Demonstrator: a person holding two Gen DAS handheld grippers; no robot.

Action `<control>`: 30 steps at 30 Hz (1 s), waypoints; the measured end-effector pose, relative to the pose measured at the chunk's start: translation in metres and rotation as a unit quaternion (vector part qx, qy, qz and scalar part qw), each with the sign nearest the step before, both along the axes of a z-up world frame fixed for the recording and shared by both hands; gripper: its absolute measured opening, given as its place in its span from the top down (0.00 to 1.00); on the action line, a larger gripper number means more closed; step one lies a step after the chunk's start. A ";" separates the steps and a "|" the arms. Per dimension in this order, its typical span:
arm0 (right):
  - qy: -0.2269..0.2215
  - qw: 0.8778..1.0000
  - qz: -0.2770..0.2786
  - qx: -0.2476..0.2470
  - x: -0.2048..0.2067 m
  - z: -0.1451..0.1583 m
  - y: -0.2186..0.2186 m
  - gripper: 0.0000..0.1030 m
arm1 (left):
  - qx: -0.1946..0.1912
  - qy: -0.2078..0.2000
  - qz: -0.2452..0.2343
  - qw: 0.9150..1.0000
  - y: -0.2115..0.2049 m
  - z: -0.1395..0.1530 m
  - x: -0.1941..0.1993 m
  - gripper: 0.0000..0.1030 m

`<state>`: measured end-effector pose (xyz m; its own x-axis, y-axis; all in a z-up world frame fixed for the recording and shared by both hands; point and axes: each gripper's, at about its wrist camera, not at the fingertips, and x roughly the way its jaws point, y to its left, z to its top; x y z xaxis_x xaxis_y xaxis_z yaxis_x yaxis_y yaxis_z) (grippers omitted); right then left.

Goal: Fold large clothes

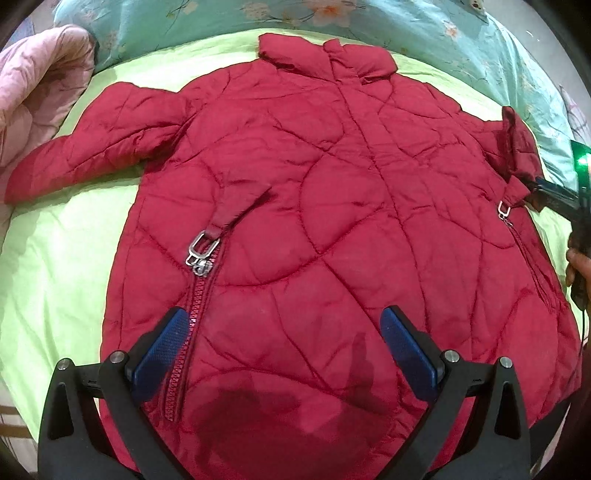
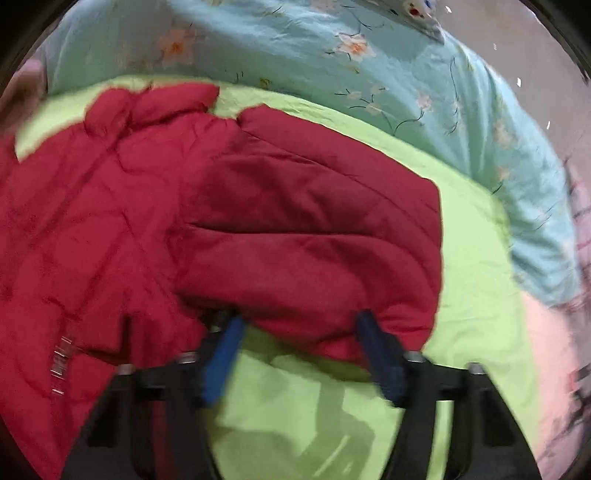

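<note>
**Jacket spread flat, first sleeve fold in hand**

Jacket (image 1: 295,192), red and quilted, lies front-up across the middle of the left wrist view, collar toward the top of the frame, hem at the bottom. One sleeve (image 1: 85,155) extends flat toward the left edge. The other sleeve (image 2: 317,236) fills the centre of the right wrist view, raised and turned over toward the body.

Right gripper (image 2: 299,350): its blue pads bracket the sleeve's cuff end. The frame is blurred, so whether the pads press on the cloth cannot be told. Left gripper (image 1: 284,354): jaws wide apart above the lower front panel, beside a pocket zipper (image 1: 195,295), nothing held.

Green sheet (image 1: 66,258) lies under the jacket; a floral quilt (image 1: 424,33) runs along the top, and a pink blanket (image 1: 40,85) sits at upper left.

Progress, as judged: early. No completed fold is visible. Remaining: both sleeves inward, then the body folded.
</note>
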<state>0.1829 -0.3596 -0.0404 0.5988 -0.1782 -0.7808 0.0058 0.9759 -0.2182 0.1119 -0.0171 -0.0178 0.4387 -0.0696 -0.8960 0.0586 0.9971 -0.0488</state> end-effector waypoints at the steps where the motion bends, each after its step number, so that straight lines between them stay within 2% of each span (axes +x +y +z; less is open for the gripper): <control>1: -0.004 1.000 0.000 0.019 -0.001 0.003 -0.003 0.65 | -0.003 0.002 0.003 1.000 0.002 -0.001 0.001 0.00; 2: -0.007 0.999 -0.002 0.041 -0.001 0.006 -0.008 0.81 | -0.007 0.004 0.006 1.000 0.004 -0.001 0.002 0.00; 5: -0.016 0.996 -0.011 0.087 -0.002 0.015 -0.019 0.93 | -0.009 0.001 0.006 1.000 0.004 -0.001 0.002 0.00; 10: -0.028 0.985 -0.009 0.168 -0.004 0.037 -0.017 0.95 | -0.009 -0.004 0.005 1.000 0.005 -0.001 0.001 0.00; 13: -0.035 0.974 0.006 0.225 -0.004 0.050 -0.007 0.96 | -0.013 -0.004 0.004 1.000 0.006 -0.002 0.002 0.00; 17: -0.031 0.956 0.043 0.290 0.006 0.061 0.023 0.96 | -0.023 -0.010 0.000 1.000 0.010 0.001 0.008 0.00; 20: -0.020 0.939 0.088 0.330 0.015 0.066 0.064 0.97 | -0.047 -0.014 -0.006 0.999 0.019 0.008 0.018 0.00; 23: -0.006 0.931 0.127 0.342 0.025 0.062 0.107 0.97 | -0.076 -0.025 -0.006 0.997 0.031 0.016 0.027 0.00; 30: 0.034 0.908 0.192 0.371 0.049 0.042 0.194 1.00 | -0.115 -0.042 0.019 0.992 0.067 0.025 0.045 0.00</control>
